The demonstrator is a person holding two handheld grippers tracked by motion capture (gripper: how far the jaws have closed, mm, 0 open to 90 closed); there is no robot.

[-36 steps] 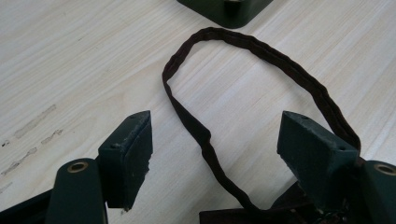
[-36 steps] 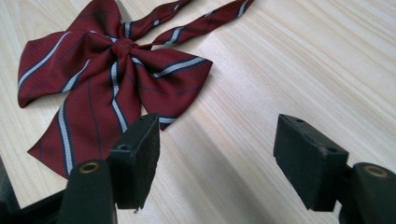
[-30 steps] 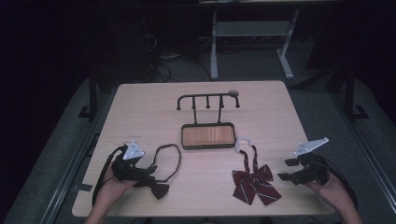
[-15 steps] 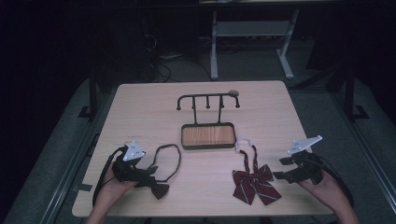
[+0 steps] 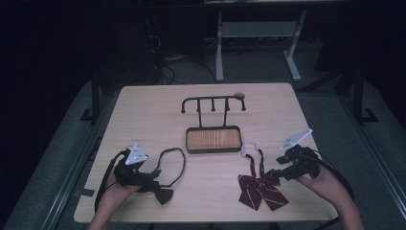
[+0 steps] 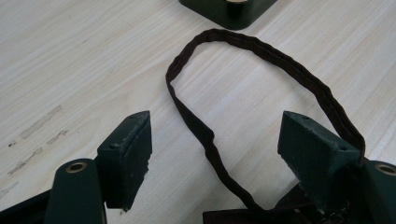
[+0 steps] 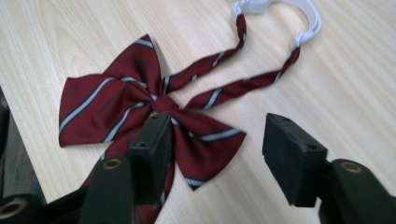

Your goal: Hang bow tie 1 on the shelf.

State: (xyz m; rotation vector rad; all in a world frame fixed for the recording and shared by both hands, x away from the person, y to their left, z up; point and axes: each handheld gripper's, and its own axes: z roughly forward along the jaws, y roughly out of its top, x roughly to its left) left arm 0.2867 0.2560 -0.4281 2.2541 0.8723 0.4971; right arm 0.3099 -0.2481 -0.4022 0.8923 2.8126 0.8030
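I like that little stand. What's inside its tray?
The tray shows a bare wooden floor with nothing lying in it. The hook rack rises from its back edge.

High view overhead, claw cameras close

No readable text, label, brand, number or sign shows on anything in these views.

2 bow ties (image 5: 261, 186), 1 rack (image 5: 213, 122), 2 grippers (image 5: 287, 167)
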